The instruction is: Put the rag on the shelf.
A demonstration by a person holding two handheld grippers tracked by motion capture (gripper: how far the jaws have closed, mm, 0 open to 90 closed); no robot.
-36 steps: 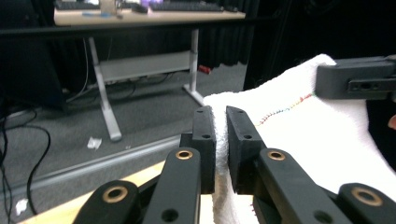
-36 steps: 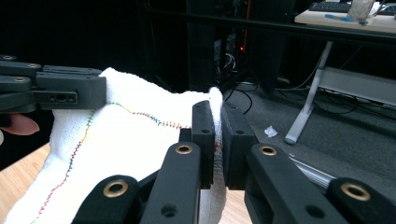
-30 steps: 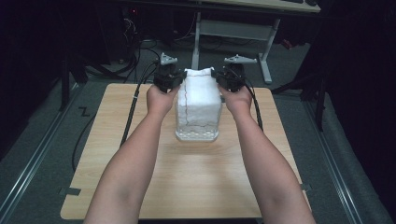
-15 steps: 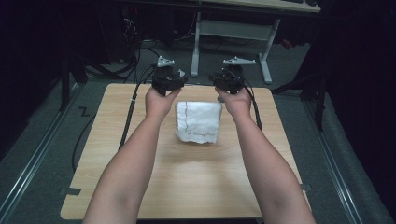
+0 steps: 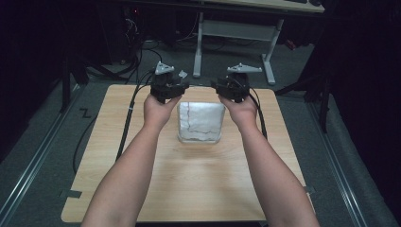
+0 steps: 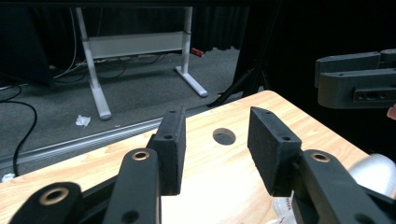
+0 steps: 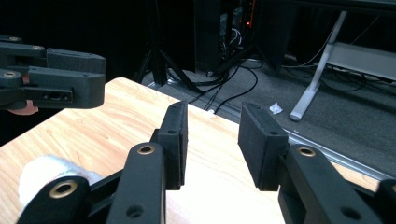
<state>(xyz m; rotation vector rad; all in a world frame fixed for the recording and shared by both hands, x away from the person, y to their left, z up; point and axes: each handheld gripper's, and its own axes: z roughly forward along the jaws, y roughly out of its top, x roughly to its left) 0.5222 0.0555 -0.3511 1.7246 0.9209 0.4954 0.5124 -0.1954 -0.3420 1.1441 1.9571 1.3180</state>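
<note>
White folded cloth [image 5: 200, 122] lying flat on the table [image 5: 189, 189], just behind and between the left gripper [image 5: 182, 87] and right gripper [image 5: 215, 86], both jaws apart and empty

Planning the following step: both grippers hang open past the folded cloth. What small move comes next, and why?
Probably draw both hands back from the white cloth: it lies folded flat on the table, and left gripper and right gripper stand open, gripping nothing.

Wooden table [image 5: 142, 179] — folded white cloth [image 5: 200, 122] on it.
</note>
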